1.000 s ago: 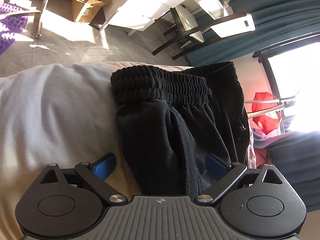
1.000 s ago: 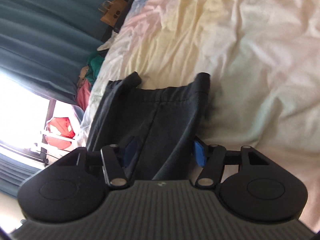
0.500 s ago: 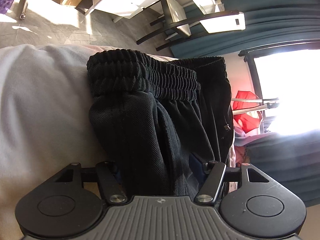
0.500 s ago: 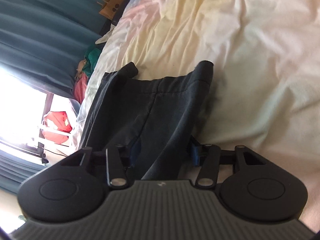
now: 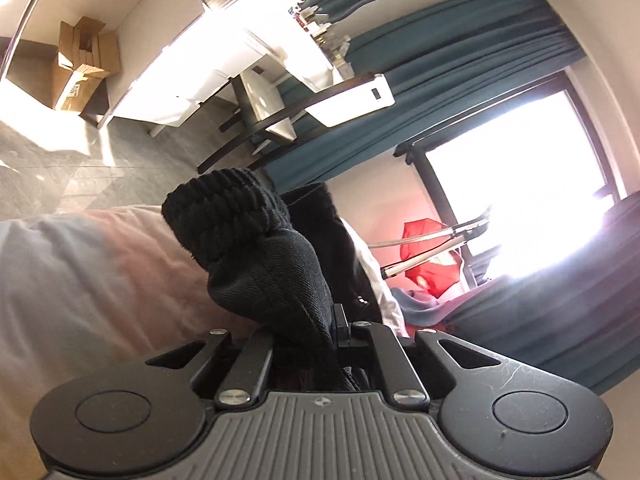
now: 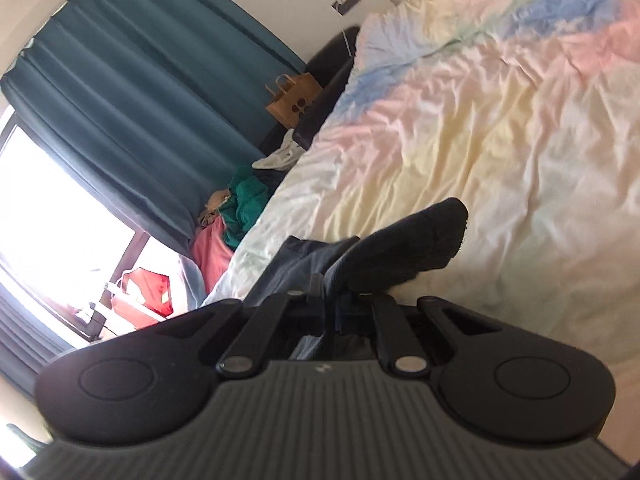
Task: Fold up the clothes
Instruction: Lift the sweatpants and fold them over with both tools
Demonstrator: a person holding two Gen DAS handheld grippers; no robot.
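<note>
- Left gripper [image 5: 320,328]: a second ago its fingers stood wide apart either side of the black shorts [image 5: 272,276]; now they are pinched together on a bunch of fabric just below the ribbed elastic waistband [image 5: 224,204].
- Right gripper [image 6: 330,300]: same change. Fingers were apart around the other end of the shorts; now drawn in and clamped on the dark cloth, a hem corner [image 6: 432,236] sticking out toward 1 o'clock.
- Shorts have come off the flat. The waistband stands bunched at 11 o'clock from the left fingers, above the duvet [image 5: 100,280] rather than spread on it.
- Reading: both grasps are made and the lift has begun; the fold itself is not yet laid.
- Pose, left: pointing across the bed edge toward floor, desk and teal curtain [image 5: 440,60]; window at 2 o'clock.
- Pose, right: tilted, looking along the pastel duvet [image 6: 500,140]; curtain at 10 o'clock.
- Each gripper sees only its own end of the garment.
</note>
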